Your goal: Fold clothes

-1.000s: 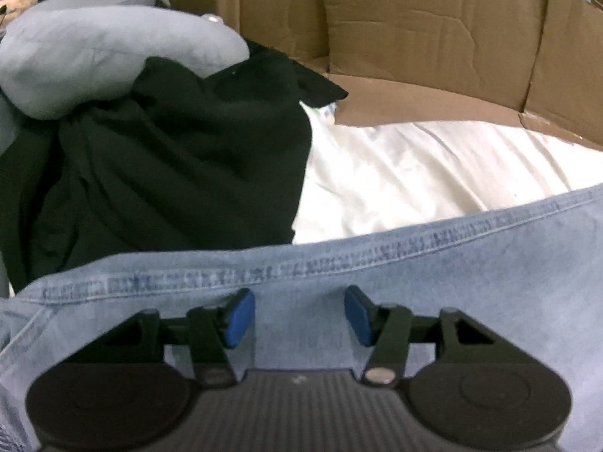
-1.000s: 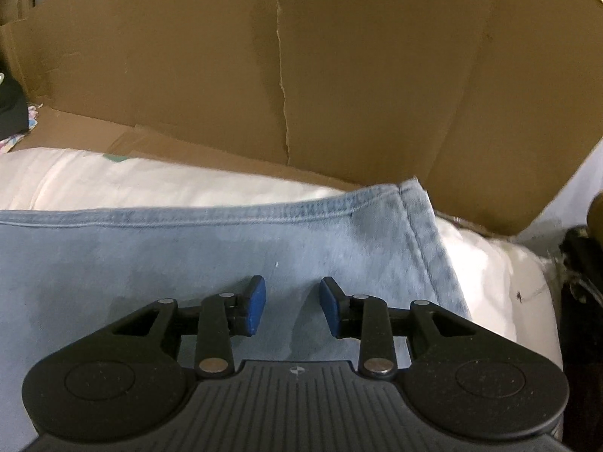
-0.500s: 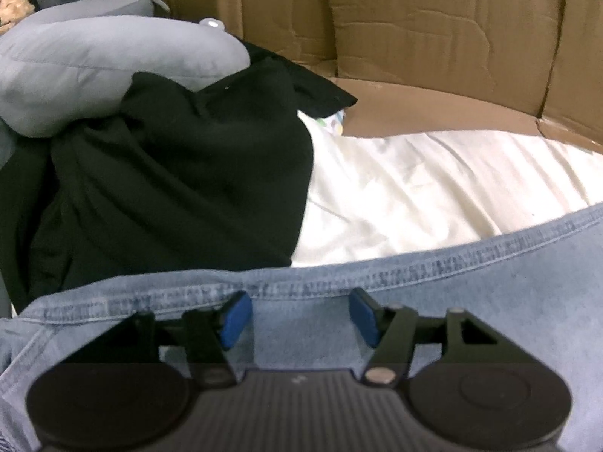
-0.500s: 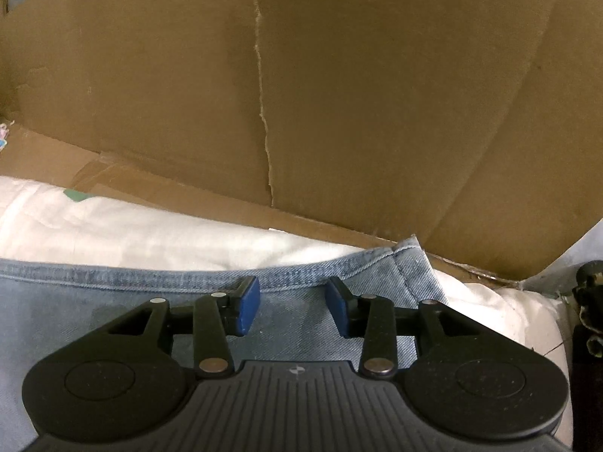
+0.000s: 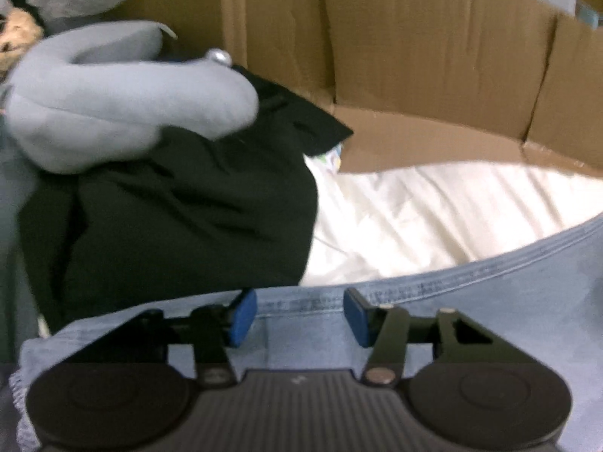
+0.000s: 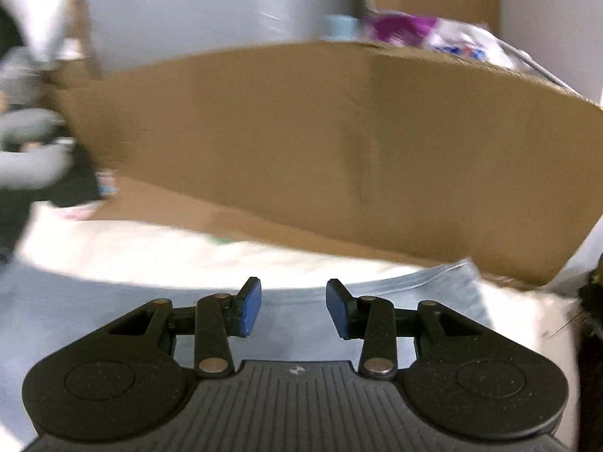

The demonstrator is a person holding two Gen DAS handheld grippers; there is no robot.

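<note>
A: Where do the jeans (image 5: 471, 320) sit against the left tongs (image 5: 300, 316)?

B: The stitched hem runs straight across between the blue pads; the left tongs are apart but closing, and I see no pad pressing the denim. The rest of the cloth spreads under and to the right of them, over a cream sheet (image 5: 433, 211).

A: And the right tongs (image 6: 294, 310)?

B: Apart as well, nothing pinched; the denim lies beneath them and its corner pokes out just to their right. That view is smeared, so finer detail is lost.

A: What could spoil the fold from here?

B: If the left pads close on the top layer only, the lower layer would likely stay down and the fold come out lopsided; a shallow bite on the hem could also slip, denim being heavy and stiff.

A: Anything nearby to snag?

B: The black garment (image 5: 181, 218) lies just left of and beyond the left tongs, with a grey garment (image 5: 124, 113) piled on it; a loose edge might get caught in the grip. The cardboard wall (image 6: 301, 143) stands beyond both; a wide swing could knock it.
</note>
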